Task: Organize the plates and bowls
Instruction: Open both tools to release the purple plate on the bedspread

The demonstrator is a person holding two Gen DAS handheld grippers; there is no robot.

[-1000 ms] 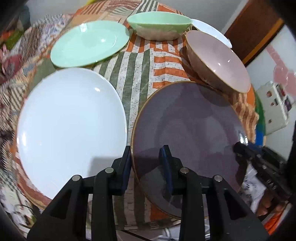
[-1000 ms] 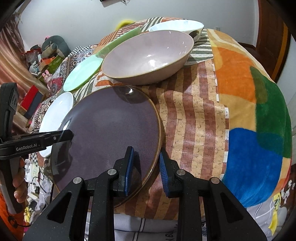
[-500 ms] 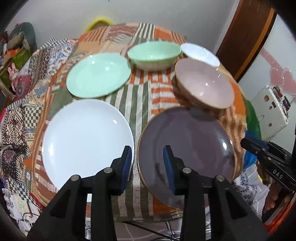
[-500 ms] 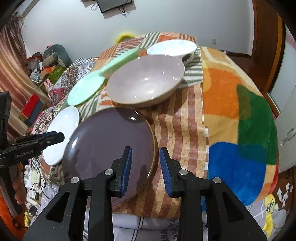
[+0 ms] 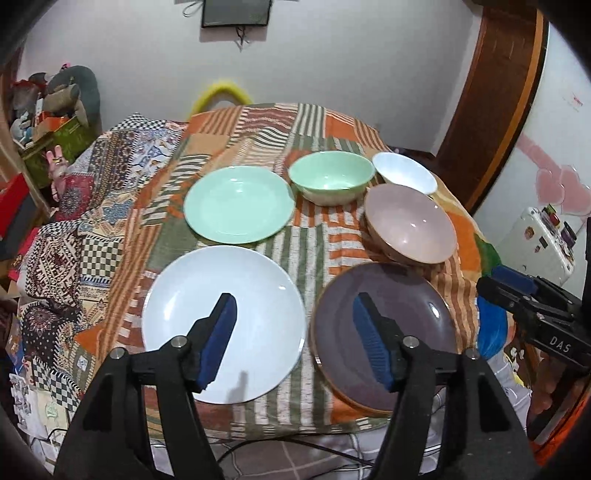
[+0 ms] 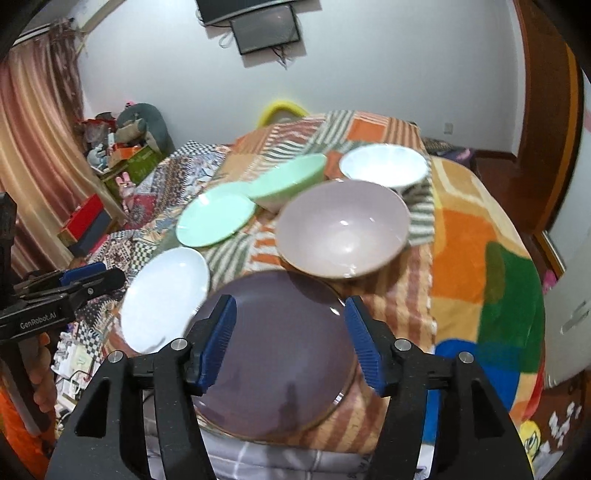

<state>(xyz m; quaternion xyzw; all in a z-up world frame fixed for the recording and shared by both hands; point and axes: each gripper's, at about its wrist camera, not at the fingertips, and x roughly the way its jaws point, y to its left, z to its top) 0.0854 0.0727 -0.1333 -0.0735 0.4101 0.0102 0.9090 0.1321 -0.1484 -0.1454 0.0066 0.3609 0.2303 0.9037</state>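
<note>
- Both grippers have lifted away from the purple plate (image 5: 384, 328) they flanked a second ago, and more of the table and room now shows in both wrist views.
- The left gripper (image 5: 293, 339) hangs over the near table edge, its blue pads spread wide after just opening, nothing between them; one finger shows over the white plate (image 5: 221, 321), the other over the purple plate.
- The right gripper (image 6: 290, 339) hovers above the purple plate's near rim, its jaws likewise just opened and apart, gripping nothing.
- The purple plate, gold-rimmed, lies flat at the near right of the patchwork tablecloth (image 5: 314, 243), just beside the white plate and clear of both grippers.
- Behind it, the pink bowl (image 5: 410, 225) rests tilted, its lower edge near the purple plate's far rim.
- The green plate (image 5: 238, 205) lies behind the white plate, with the green bowl (image 5: 330, 181) just to its right.
- The white bowl (image 5: 402, 177) stands farthest back on the right, beside the green bowl.
- A hand (image 6: 40, 373) holds the left gripper's handle at the left edge of the right wrist view.
- Left of the table, patterned bedding (image 5: 74, 236) carries boxes and soft toys (image 5: 66, 92); a dark screen (image 5: 236, 13) hangs on the far wall, and a wooden door frame (image 5: 491, 96) stands at right.
</note>
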